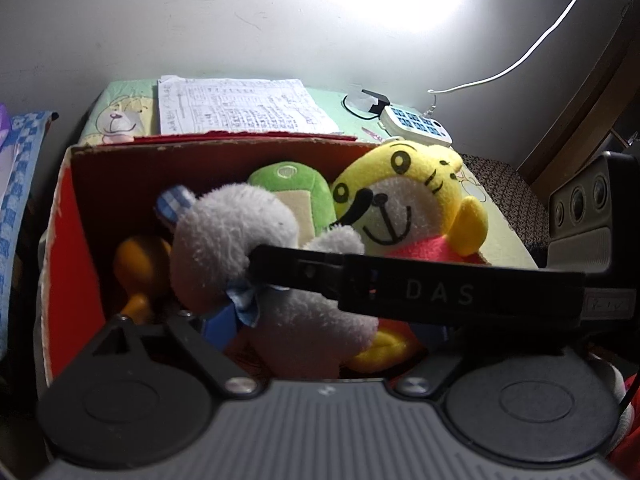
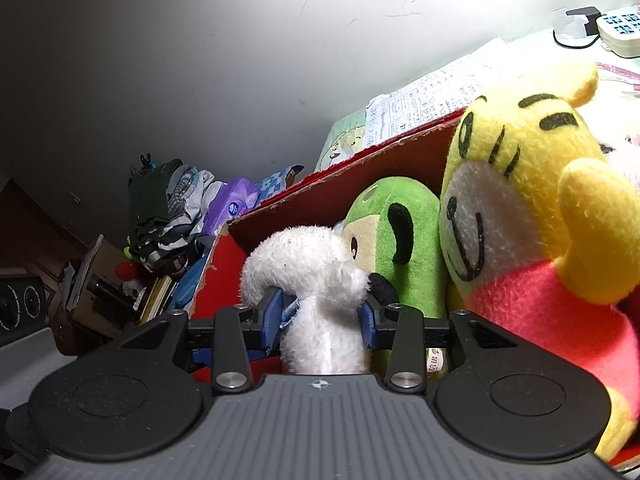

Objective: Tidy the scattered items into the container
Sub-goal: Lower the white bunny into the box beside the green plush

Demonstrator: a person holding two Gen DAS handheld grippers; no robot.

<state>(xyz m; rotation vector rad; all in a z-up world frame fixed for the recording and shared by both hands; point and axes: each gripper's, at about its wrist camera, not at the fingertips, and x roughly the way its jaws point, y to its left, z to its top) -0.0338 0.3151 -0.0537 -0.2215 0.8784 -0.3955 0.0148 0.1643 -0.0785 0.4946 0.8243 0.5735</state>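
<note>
white plush | long axis upright | right tool clamps neck

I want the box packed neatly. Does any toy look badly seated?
The yellow plush stands tall at the red box edge, head above the rim, beside the green plush.

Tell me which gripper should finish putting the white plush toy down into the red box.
Right. The right gripper already has its blue pads on both sides of the white plush toy, over the red box. The left gripper's one visible blue pad lies beside the toy, not gripping it.
</note>
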